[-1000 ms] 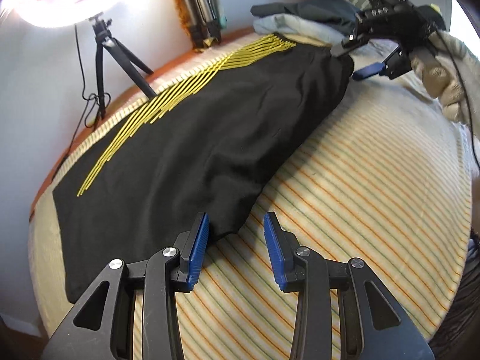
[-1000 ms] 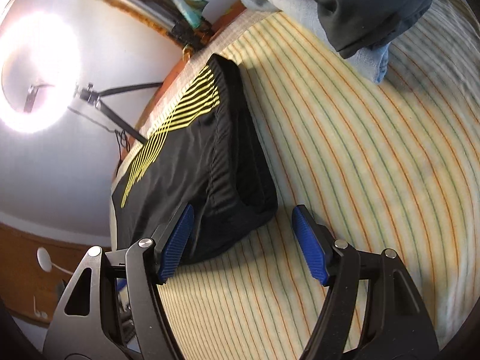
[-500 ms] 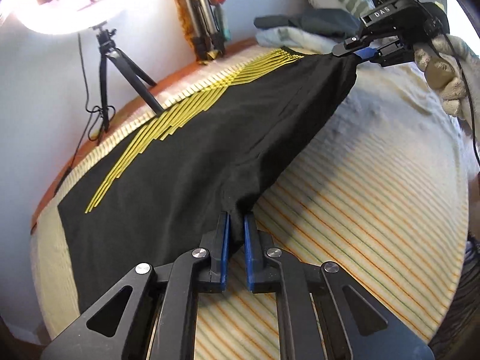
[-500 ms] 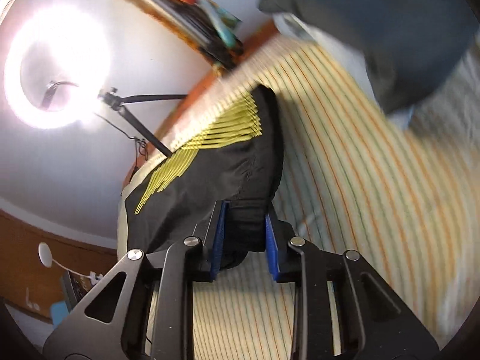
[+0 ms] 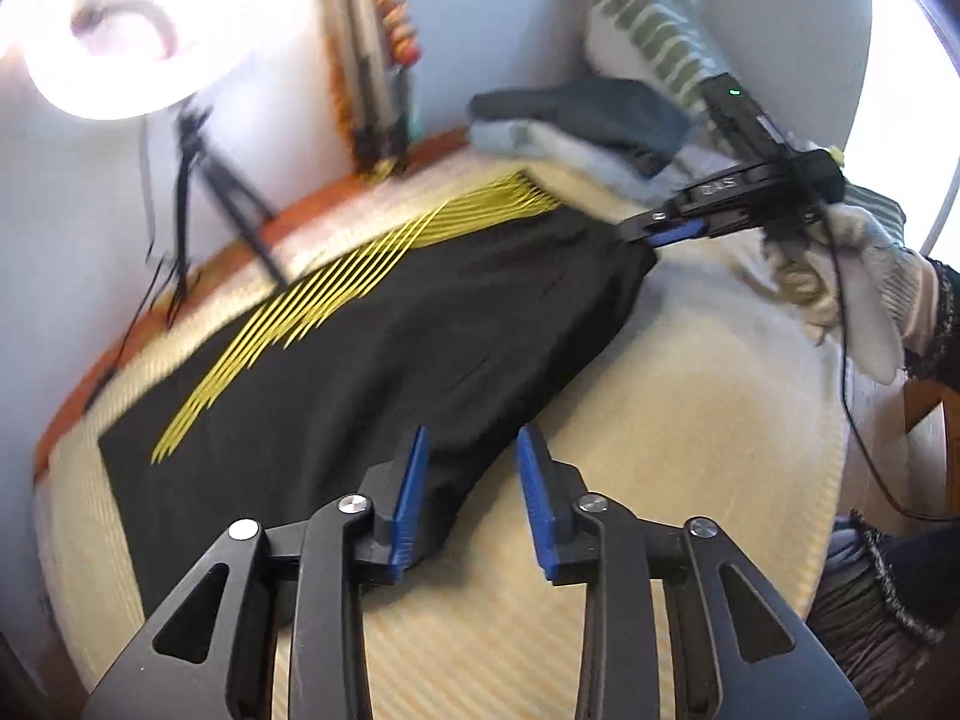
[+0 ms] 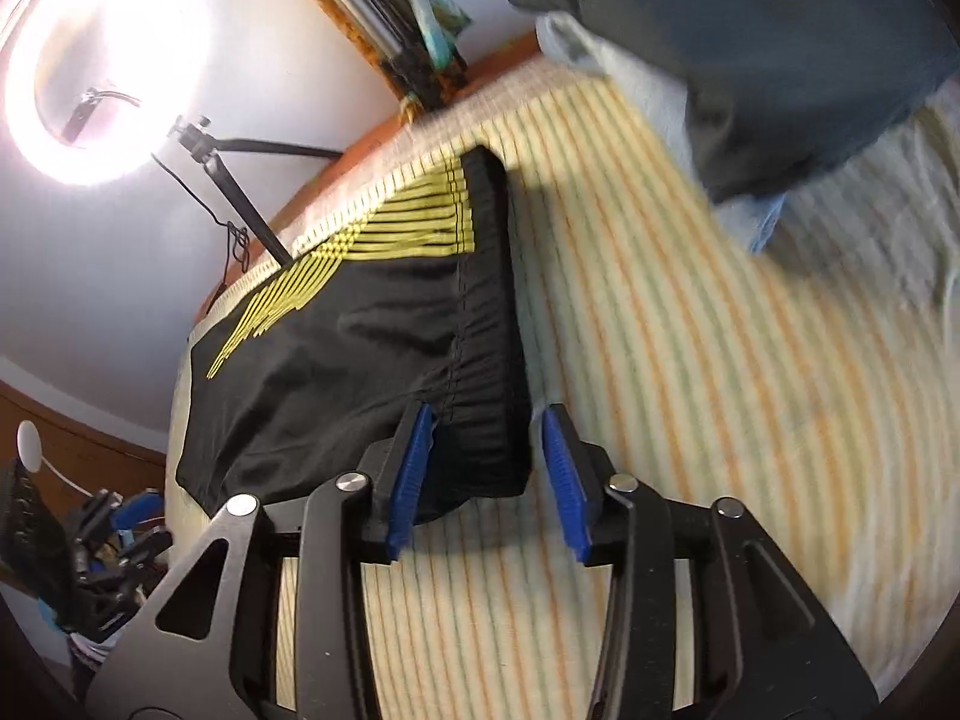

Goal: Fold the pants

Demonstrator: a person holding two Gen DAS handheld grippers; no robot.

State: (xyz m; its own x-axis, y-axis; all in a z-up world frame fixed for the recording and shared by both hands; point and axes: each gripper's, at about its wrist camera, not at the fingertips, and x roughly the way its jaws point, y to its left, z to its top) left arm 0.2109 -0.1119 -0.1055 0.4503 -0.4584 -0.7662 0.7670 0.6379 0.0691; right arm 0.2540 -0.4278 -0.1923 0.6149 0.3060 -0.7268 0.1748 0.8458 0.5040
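Black pants (image 5: 372, 360) with yellow stripes: spread flat on a striped bed (image 5: 690, 420), running from 7 to 1 o'clock in the left wrist view.

Left claw (image 5: 471, 498): jaws part open, having just been opening; pants edge lies between the blue pads, touching the left pad only, not pinched.

Right claw (image 6: 486, 474): jaws part open, likewise just opening; waistband corner between them, unpressed.

Folded clothes pile (image 6: 750, 60): at 1 o'clock on the bed.

Ring light (image 5: 120, 30): at 10 o'clock.
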